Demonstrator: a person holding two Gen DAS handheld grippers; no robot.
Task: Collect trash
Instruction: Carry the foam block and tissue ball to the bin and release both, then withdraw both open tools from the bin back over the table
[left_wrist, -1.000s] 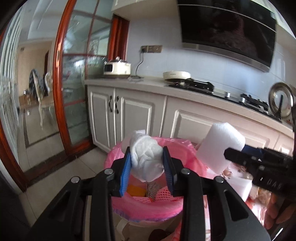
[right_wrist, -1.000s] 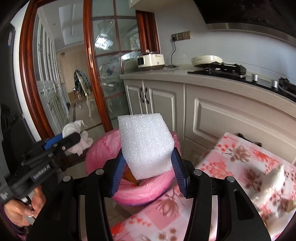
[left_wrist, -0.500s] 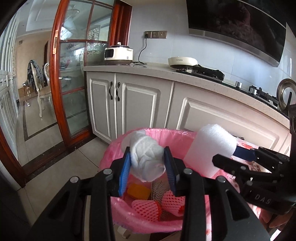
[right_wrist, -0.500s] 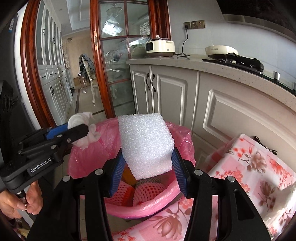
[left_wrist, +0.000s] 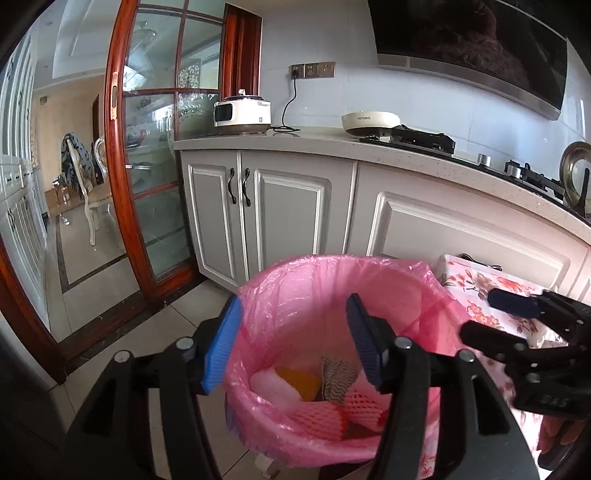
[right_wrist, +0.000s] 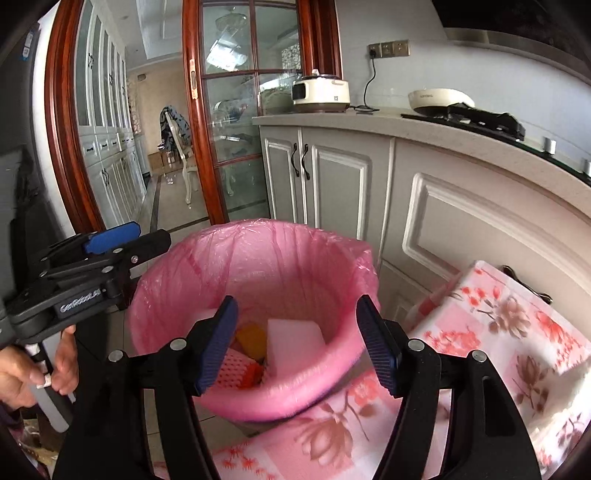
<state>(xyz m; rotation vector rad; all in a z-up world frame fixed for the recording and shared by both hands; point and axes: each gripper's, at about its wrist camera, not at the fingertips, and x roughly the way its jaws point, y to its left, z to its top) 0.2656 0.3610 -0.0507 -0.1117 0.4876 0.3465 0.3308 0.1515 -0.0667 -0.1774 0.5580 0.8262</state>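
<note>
both jaws opening, empty, over pink-lined bin (left_wrist: 332, 288), foam block (right_wrist: 295, 339) inside, floral tablecloth (right_wrist: 498, 325) beside

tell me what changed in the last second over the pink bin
Both grippers let go: the left gripper dropped its white crumpled wad, the right gripper its white foam block, which now lies in the pink-lined bin. Both jaws are opening, nothing between them. The bin and floral tablecloth stayed put.

pink bin liner (left_wrist: 295, 295), floral pink-white tablecloth (right_wrist: 498, 332), blue fingers (left_wrist: 221, 347)
</note>
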